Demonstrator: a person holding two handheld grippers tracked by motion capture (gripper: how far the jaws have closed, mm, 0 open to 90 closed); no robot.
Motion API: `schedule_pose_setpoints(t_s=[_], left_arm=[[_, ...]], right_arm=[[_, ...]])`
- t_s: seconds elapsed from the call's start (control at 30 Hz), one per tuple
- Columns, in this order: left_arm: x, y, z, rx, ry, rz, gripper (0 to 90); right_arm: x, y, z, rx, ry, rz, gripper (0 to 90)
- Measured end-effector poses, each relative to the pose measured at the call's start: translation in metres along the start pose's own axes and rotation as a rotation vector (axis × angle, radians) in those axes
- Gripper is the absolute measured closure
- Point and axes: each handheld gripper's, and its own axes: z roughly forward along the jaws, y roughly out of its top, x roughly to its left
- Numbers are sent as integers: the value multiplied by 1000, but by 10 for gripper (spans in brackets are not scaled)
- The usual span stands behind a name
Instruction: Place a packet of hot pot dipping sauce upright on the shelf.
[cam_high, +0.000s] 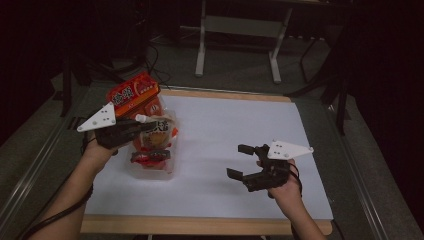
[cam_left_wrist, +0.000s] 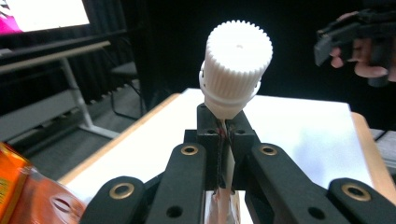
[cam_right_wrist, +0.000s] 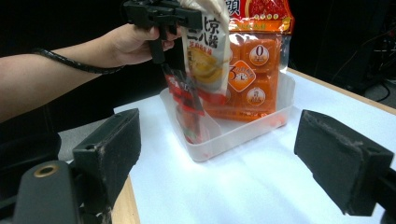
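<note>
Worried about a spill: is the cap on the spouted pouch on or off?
On. The white ribbed cap sits on the spout of the pouch, just above the shut left gripper.

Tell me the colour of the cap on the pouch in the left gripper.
White, ribbed screw cap; clearest in the left gripper view.

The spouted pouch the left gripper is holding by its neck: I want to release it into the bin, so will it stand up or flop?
The spouted pouch hangs limp from the left gripper, so it is probably soft and floppy. Released, it would likely slump against the orange packet rather than stand. The clear bin walls look low, so the round white cap end may tip over the rim.
</note>
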Motion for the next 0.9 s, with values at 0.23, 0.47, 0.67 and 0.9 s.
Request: schedule_pose_setpoints(t_s=[0.23,0.47,0.67,0.9], left_arm=[[-4,-10,2,29,-54,-8,876],[-6,-19,5,48,-67,-24,876],[-4,-24,7,48,-47,-35,875],[-4,-22,10,53,-48,-13,874]], right_arm=[[-2,-2,0,-2,5,18,146],[-4,-2,-1,-11,6,32,147],[-6,-3,-1,-9,7,40,148],[-6,-4,0,-6,13,45,148]])
